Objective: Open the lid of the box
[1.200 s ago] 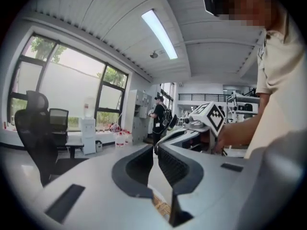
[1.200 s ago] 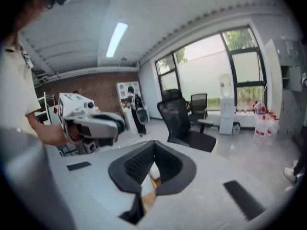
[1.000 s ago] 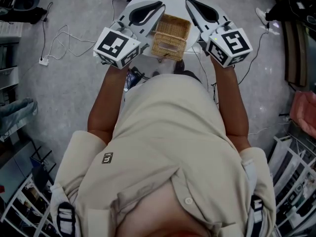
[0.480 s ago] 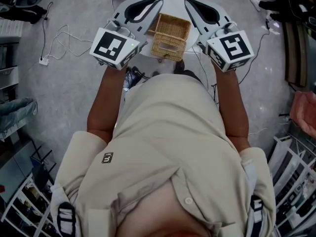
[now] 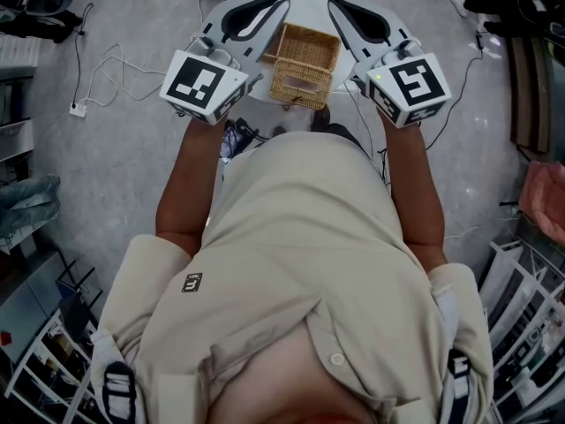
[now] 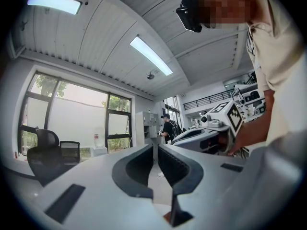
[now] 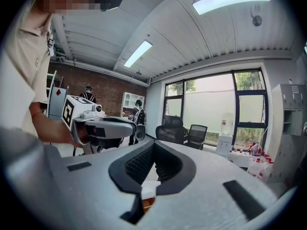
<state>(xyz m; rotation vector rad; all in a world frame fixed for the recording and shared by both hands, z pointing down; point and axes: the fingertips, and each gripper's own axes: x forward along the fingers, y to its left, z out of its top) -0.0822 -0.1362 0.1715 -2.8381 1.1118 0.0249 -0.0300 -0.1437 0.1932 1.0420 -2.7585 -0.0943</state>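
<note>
Between left tool (image 5: 279, 5) and right tool (image 5: 336, 3), the wicker box (image 5: 305, 65)

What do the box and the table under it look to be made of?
Box: woven wicker or rattan, tan and matt, judging by the basket-weave texture across its lid and sides. Table: smooth, plain white round top with no visible grain; possibly laminate, plastic or painted wood, which the head view cannot settle.

The left forearm (image 5: 190, 179) and right forearm (image 5: 415, 184) reach forward, holding the left gripper (image 5: 281, 1) and right gripper (image 5: 335, 3) roughly level and angled inward. Both grippers' fingers (image 7: 136, 164) are closed together, empty.
</note>
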